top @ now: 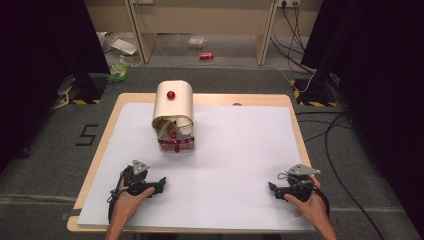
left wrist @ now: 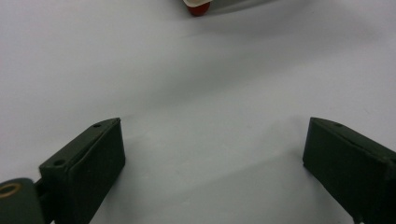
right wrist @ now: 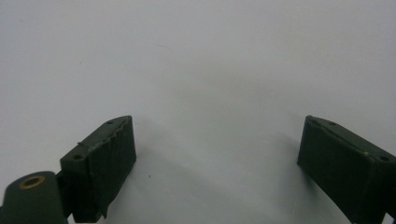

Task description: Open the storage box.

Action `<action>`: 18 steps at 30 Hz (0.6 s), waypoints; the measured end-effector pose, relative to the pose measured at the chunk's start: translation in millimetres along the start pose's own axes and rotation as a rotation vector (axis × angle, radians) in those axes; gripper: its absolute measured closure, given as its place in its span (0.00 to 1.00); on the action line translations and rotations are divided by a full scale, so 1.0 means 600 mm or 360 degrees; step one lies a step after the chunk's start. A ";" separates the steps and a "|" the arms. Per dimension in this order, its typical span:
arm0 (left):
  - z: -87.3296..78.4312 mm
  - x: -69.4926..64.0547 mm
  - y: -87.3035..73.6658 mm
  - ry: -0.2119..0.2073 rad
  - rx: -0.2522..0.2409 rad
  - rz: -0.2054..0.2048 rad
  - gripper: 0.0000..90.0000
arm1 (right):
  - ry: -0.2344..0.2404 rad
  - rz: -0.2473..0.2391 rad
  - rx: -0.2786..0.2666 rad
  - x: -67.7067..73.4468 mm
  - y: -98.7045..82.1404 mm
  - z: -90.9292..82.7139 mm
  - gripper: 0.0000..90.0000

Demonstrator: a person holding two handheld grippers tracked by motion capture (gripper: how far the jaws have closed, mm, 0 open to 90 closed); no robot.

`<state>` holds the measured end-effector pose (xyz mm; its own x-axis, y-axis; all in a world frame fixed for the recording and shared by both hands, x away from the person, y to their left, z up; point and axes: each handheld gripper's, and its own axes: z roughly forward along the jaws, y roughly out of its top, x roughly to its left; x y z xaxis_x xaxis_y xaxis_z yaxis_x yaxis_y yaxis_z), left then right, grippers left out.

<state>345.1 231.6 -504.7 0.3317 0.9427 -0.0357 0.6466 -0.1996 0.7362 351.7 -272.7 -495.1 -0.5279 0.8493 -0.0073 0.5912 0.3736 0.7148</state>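
Note:
A cream bread-box-like container (top: 173,107) with a red knob stands on the white sheet toward the far left of the table, its curved lid raised over a clear front part with red pieces. Its red-and-cream bottom edge (left wrist: 198,6) peeks in at the top of the left gripper view. My left gripper (top: 161,183) rests low on the sheet near the front left, open, nothing between its jaws. My right gripper (top: 272,188) lies near the front right, also open and empty. Both gripper views show wide-apart black jaws over bare white sheet.
The white sheet (top: 240,150) covers most of the wooden table (top: 210,99). Black curtains flank both sides. Cables (top: 335,145) run on the floor at the right. Litter and a red can (top: 206,55) lie on the floor beyond the table.

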 end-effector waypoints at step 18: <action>-0.006 -0.010 0.004 -0.0052 -0.0110 0.0092 0.17 | 0.0000 0.0000 0.0000 0.000 0.000 0.000 0.13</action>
<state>342.5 226.6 -500.1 0.3901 0.9207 -0.0131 0.5773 -0.2335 0.7825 351.8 -272.8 -495.2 -0.5280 0.8492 -0.0076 0.5909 0.3738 0.7149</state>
